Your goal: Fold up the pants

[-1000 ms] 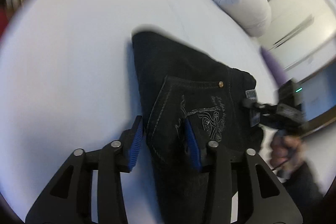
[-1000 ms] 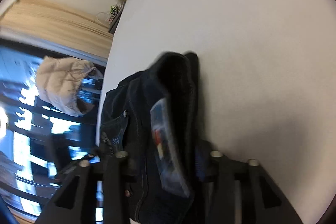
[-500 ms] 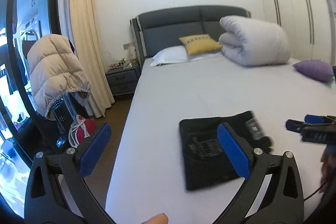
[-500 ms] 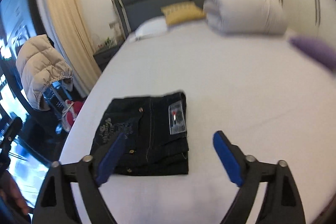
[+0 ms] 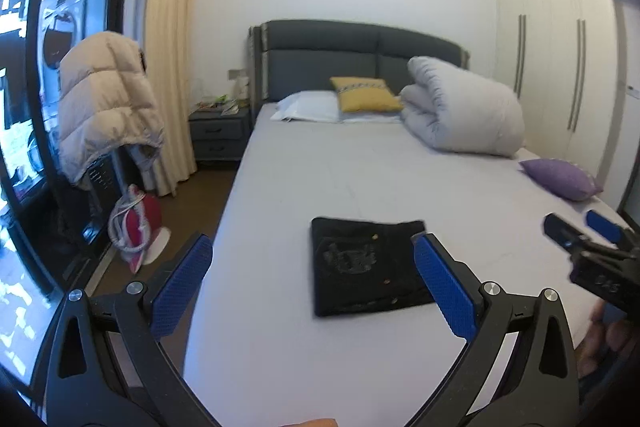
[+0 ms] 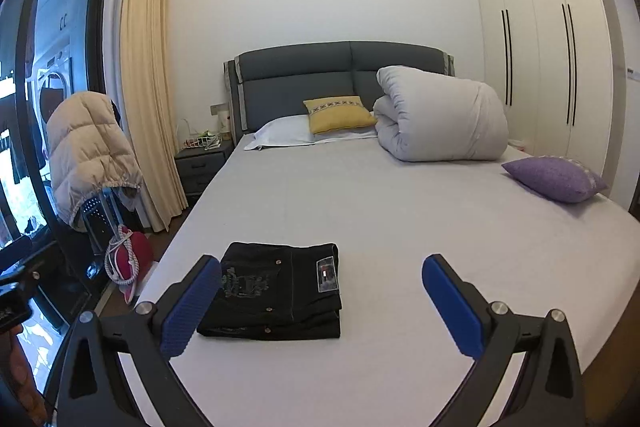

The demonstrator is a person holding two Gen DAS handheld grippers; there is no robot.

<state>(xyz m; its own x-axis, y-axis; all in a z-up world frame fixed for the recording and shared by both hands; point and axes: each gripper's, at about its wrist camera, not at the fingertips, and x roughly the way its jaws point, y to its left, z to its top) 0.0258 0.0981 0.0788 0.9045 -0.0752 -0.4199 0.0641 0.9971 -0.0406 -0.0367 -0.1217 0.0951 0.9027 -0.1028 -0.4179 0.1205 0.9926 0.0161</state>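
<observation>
Two spread, empty grippers face folded pants; purple cushion well apart.

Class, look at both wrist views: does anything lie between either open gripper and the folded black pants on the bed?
Nothing visible does. Only bare sheet of the bed separates the right gripper, jaws opening, and the open left gripper from the pants.

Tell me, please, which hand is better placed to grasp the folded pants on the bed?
Right, marginally: the pants look nearer the right tool, whose empty jaws are opening, than the left tool, open and empty too.
</observation>
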